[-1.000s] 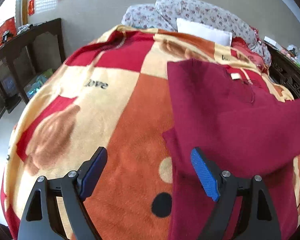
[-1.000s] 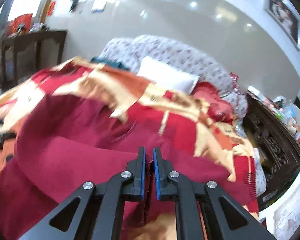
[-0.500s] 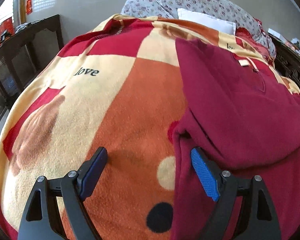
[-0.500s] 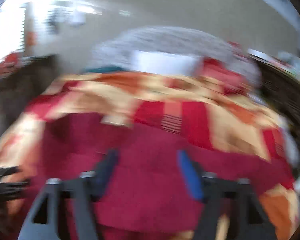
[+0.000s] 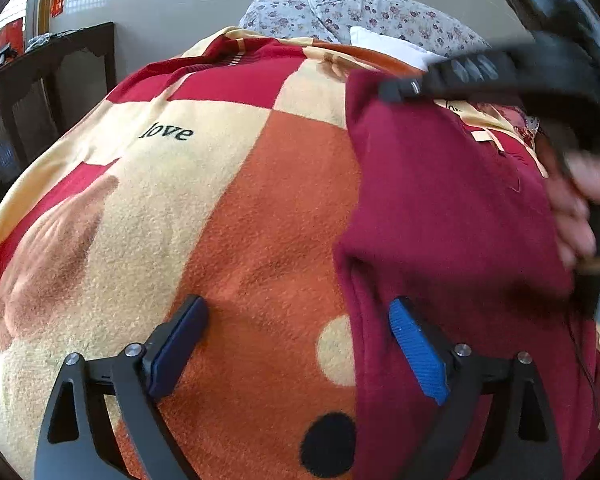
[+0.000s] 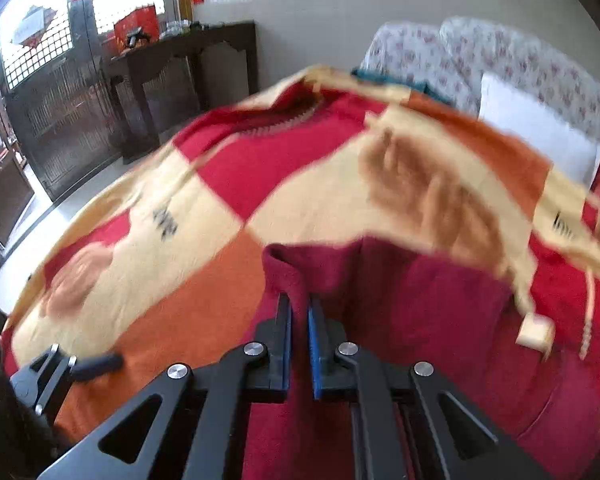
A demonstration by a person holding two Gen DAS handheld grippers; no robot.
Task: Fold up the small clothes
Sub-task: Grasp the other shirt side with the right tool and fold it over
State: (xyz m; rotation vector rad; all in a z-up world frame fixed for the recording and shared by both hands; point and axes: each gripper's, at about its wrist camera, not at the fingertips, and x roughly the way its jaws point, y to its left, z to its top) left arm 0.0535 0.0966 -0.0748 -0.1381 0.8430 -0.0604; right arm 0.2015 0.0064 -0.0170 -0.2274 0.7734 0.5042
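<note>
A dark red garment lies partly folded on the checked blanket of a bed. My left gripper is open and low over the blanket, its right finger on the garment's near left edge. My right gripper is shut on the garment's far left edge, pinching a fold of red fabric. It also shows blurred in the left wrist view, over the garment's far corner.
The blanket covers the whole bed. Floral pillows and a white pillow lie at the head. A dark wooden table stands left of the bed by the tiled wall.
My right gripper opened, swung left across the garment and has shut on its far left edge. My left gripper stayed open and came lower, closer to the blanket.
</note>
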